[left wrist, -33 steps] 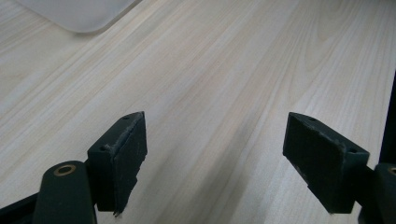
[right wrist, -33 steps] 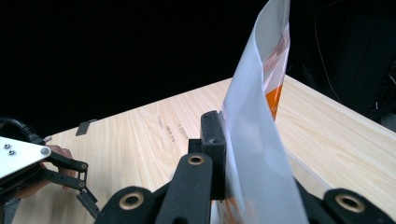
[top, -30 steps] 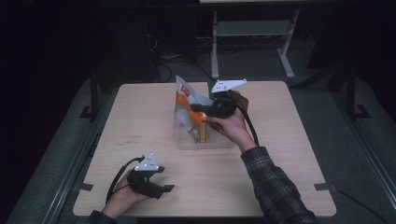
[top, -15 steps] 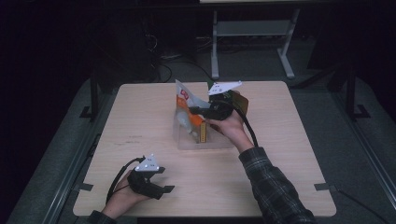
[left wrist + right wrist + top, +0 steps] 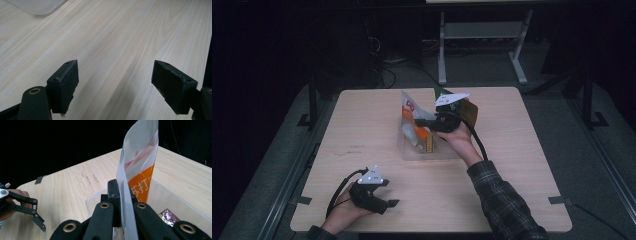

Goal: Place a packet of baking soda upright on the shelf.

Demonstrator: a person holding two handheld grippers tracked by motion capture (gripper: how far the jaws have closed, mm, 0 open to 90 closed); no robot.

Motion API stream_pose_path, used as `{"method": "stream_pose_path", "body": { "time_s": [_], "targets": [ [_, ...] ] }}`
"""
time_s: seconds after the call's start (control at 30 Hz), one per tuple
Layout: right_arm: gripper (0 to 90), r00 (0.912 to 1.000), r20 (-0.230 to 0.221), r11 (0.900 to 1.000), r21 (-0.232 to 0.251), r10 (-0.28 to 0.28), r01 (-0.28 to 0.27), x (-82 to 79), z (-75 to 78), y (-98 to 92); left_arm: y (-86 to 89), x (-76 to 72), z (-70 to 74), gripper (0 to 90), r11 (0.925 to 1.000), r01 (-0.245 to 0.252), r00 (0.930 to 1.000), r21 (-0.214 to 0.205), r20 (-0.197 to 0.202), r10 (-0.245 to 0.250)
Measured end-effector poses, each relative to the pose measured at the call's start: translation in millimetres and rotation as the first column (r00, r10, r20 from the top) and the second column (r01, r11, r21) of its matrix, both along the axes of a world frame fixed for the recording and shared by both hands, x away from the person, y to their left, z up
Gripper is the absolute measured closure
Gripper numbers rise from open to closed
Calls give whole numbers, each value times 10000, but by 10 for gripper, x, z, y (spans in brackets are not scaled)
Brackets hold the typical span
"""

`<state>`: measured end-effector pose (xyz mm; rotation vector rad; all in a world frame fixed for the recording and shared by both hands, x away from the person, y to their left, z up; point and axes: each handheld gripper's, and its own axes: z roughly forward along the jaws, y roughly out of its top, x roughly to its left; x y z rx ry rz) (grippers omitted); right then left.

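Right tongs (image 5: 419,121) sit near the middle of the high view, clamped on a clear packet (image 5: 410,111) with an orange panel and red print. In the right gripper view those tongs (image 5: 121,200) rise from the bottom centre with both jaws pressed on the packet's (image 5: 138,157) edge, and the packet stands upright, reaching to the top of the frame. Below it lies a clear tub (image 5: 172,202), lower right of that view, with a shiny maroon wrapper (image 5: 168,216) inside. In the high view the tub (image 5: 409,150) rests on the bench (image 5: 522,150) just left of the person's right hand (image 5: 457,137), and the packet's lower end is inside it, beside a yellow item (image 5: 429,142) that is too small to identify. A dark green and brown bag (image 5: 469,110) stands just behind the right hand.

Left tongs (image 5: 388,202) are at the lower left of the high view, resting low over the bench in the left hand (image 5: 344,210), well apart from the tub. In the left gripper view the left tongs (image 5: 113,85) have their jaws spread wide with bare wood between them, and a corner of the tub (image 5: 37,6) shows at the upper left. The left tongs (image 5: 37,217) also appear at the lower left of the right gripper view, gaping.
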<state>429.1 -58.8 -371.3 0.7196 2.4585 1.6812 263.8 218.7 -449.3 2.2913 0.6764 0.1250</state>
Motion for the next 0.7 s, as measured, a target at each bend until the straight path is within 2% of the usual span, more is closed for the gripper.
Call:
{"method": "stream_pose_path", "body": {
  "time_s": [0.2, 0.47, 0.57, 0.7],
  "targets": [
    [895, 9997, 163, 9995, -256, -172, 176, 6, -8, 26, -8, -1, -10, 212, 9999, 48, 10000, 99, -19, -48],
    [882, 9994, 74, 9988, -335, -344, 346, 46, -27, 52, -13, 0, -15, 212, 9998, 100, 9999, 162, -60, -100],
    [776, 9995, 38, 9984, -477, -310, 312, 30, -13, 54, -11, 0, -19, 212, 9999, 72, 10000, 133, -52, -71],
    [647, 9996, 7, 9990, -355, -266, 266, -14, 17, 8, 9, 13, -13, 212, 9996, 114, 9999, 264, -91, -111]
  ]
}}
